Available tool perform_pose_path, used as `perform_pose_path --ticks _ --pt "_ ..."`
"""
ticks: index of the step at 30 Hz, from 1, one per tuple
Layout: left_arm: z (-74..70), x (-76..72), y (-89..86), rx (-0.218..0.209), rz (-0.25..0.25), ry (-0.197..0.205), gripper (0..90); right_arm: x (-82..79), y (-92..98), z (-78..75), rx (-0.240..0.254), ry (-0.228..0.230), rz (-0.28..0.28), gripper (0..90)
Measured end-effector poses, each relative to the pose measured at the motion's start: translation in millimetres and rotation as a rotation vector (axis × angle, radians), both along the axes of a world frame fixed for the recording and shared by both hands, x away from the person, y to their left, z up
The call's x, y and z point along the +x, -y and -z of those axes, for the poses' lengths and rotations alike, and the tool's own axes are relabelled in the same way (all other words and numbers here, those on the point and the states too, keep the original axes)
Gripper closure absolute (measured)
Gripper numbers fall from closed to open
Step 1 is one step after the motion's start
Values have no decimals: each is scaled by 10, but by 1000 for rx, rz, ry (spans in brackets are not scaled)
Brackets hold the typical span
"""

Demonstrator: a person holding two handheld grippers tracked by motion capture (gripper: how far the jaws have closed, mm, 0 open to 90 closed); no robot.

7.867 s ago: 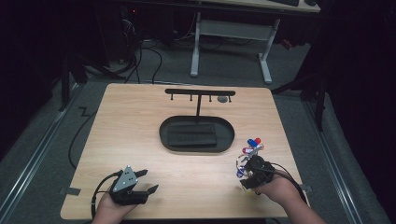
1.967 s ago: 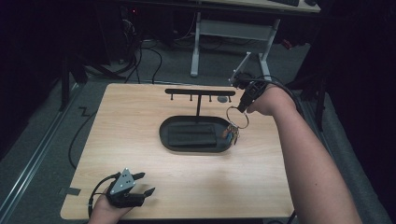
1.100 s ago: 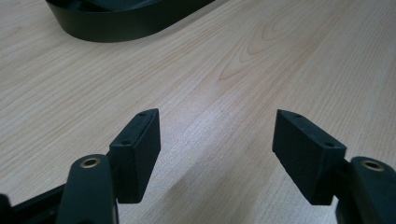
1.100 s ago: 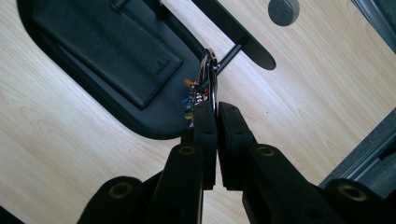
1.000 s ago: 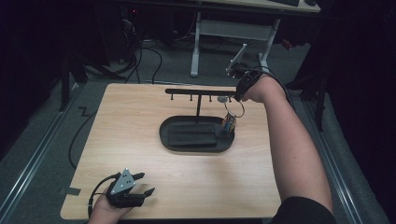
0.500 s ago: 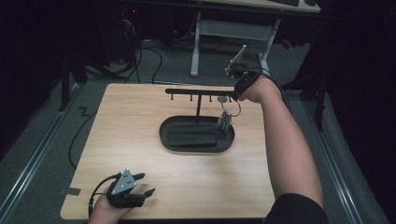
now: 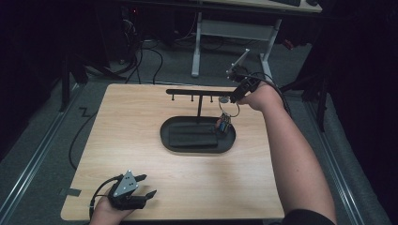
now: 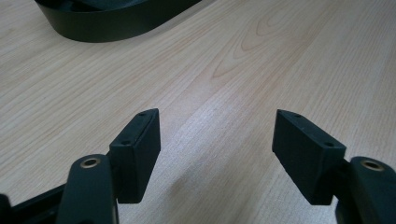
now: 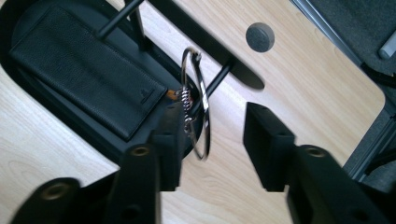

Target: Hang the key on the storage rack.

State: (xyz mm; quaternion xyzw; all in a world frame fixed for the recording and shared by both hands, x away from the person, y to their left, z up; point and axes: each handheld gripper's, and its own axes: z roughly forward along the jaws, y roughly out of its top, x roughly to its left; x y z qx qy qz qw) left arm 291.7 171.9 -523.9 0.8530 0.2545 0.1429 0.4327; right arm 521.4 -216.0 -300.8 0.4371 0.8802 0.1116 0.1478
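A metal key ring with small coloured keys hangs from a peg at the right end of the black hook rack. The keys dangle over the black oval tray. My right gripper has just been opening. Its jaws stand apart with the ring between them, close to the left jaw and not pinched. In the high view this right gripper is at the rack's right end. My left gripper rests open on the table's front left, and nothing lies between its jaws.
A black wallet lies flat in the tray under the rack. A small grey disc sits on the wood beyond the rack bar. The tray's wall lies ahead of the left gripper. A desk frame and cables stand behind the table.
The right hand carried the key ring from the table's front right up to the rack's right end. Over the last second it barely shifted. The left hand stayed still.
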Motion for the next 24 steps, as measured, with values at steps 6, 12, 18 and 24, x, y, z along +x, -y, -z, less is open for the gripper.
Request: perform_pose_path --ticks 6,12,18,24 --pt "-2 -5 22 6 -4 4 328 -258 88 51 57 52 7 470" --pt "5 8 10 4 -16 -4 325 -548 169 163 103 122 26 344" --pt "12 9 7 2 -23 -8 324 -867 260 380 124 198 -1 246" --pt "13 1 8 7 -25 -9 322 -1151 370 668 197 264 34 190"
